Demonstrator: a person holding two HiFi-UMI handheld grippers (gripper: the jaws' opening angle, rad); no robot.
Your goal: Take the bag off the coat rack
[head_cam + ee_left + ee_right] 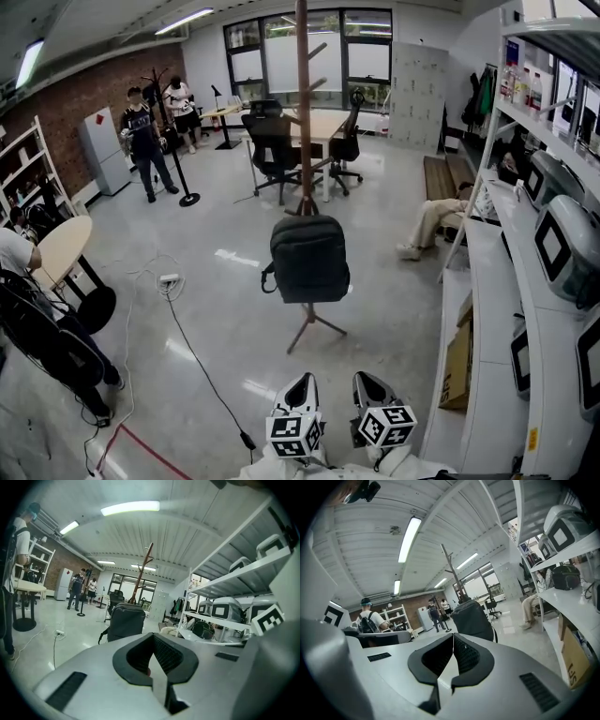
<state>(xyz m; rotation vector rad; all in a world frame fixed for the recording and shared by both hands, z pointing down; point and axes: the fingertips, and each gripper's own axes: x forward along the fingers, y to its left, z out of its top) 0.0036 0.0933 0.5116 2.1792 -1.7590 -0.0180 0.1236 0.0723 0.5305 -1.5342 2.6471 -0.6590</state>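
So, nothing done yet: the black fabric backpack bag hangs on the tall wooden coat rack, well apart from me. On my left gripper and right gripper the fingers are clenched on nothing. Approach, grasp and lift-off are all left.

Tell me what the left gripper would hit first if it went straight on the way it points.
Most likely the black backpack hanging on the coat rack, near its right side; only bare floor lies between. Depth is unclear, so the left gripper might just miss it.
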